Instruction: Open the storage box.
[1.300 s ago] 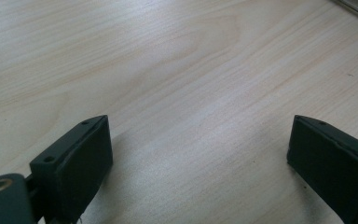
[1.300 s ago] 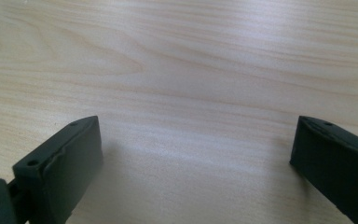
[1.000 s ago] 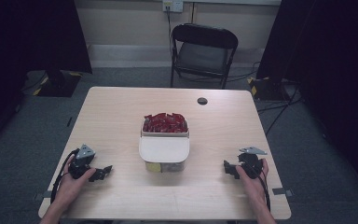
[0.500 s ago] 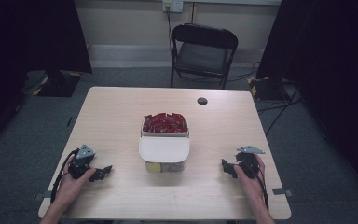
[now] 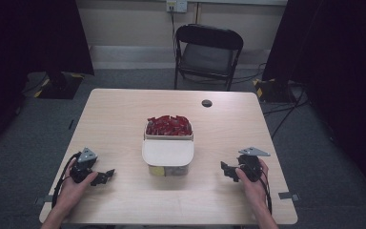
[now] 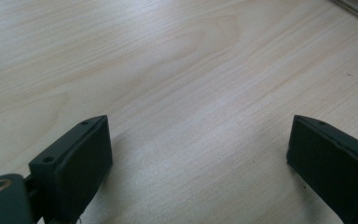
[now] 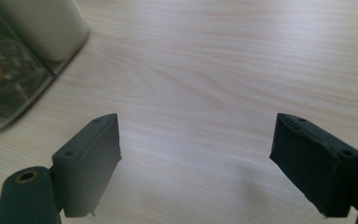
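Observation:
A clear container with a white lid (image 5: 167, 151) stands mid-table, and an open box of red packets (image 5: 168, 125) touches its far side. My left gripper (image 5: 106, 175) rests near the front left edge, its jaws wide apart over bare wood (image 6: 198, 158). My right gripper (image 5: 225, 169) is at the front right and points toward the container. Its jaws have just been closing a little but still stand apart, with nothing between them (image 7: 196, 158). The right gripper view catches the container's clear wall (image 7: 9, 70) at its left edge.
The light wooden table (image 5: 124, 114) has a small black disc (image 5: 207, 103) near its far edge. A black folding chair (image 5: 208, 52) stands behind the table. Dark curtains hang on both sides.
My right gripper has lifted slightly and edged left toward the container. The left hand has stayed where it was.

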